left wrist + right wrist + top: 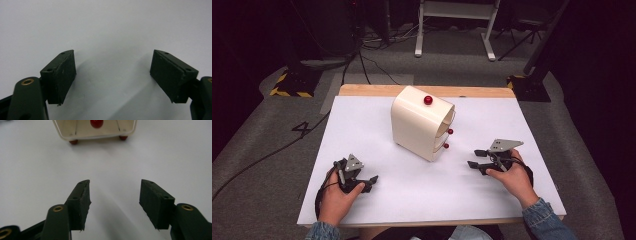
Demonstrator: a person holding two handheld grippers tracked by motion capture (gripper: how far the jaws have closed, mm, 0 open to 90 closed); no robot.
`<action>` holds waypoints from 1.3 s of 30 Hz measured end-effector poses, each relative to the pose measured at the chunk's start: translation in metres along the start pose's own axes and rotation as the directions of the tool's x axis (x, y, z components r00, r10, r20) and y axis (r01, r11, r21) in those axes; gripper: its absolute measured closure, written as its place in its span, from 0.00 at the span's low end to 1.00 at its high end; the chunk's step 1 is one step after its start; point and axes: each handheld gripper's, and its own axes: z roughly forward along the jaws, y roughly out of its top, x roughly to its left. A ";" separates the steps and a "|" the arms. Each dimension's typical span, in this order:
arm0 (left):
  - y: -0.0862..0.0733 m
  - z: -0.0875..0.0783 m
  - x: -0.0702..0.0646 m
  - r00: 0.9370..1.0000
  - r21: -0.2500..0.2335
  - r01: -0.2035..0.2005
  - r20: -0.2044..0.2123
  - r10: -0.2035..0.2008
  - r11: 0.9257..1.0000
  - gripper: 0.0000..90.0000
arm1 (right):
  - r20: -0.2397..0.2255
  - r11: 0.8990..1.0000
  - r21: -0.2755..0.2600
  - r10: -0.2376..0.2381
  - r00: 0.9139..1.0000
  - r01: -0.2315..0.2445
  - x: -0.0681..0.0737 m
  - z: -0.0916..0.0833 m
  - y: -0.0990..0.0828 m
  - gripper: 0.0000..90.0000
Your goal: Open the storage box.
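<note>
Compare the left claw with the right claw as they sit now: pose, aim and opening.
The left claw lies nearer the table's front edge; the right claw sits farther forward.
The left claw faces bare white table; the right claw faces the cream cabinet, whose red knob shows ahead of it.
The left claw's jaws gape wider than the right claw's.
Both are open, empty and hand-held.

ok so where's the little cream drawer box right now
In the high view the cream drawer box stands mid-table toward the far edge, ahead of and between both grippers; the right gripper faces its red-knobbed front.
</note>
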 end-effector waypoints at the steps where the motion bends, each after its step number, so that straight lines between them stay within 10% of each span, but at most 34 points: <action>1: 0.000 0.000 0.000 1.000 0.000 0.000 -0.001 0.000 1.000 0.23 | 0.000 1.000 0.000 0.000 1.000 0.000 0.000 0.000 0.000 0.50; 9: 0.000 0.000 0.000 1.000 -0.004 -0.001 -0.005 0.001 1.000 0.24 | -0.065 0.987 -0.160 0.009 0.998 -0.020 0.003 0.015 0.016 0.57; 23: 0.000 0.000 0.000 1.000 -0.002 -0.002 -0.005 0.002 1.000 0.24 | -0.086 0.962 -0.273 -0.028 0.996 0.004 0.010 0.048 0.031 0.65; 39: 0.000 0.000 0.000 1.000 -0.002 -0.001 -0.004 0.001 1.000 0.24 | -0.085 0.964 -0.266 -0.042 0.996 0.018 0.008 0.066 0.026 0.74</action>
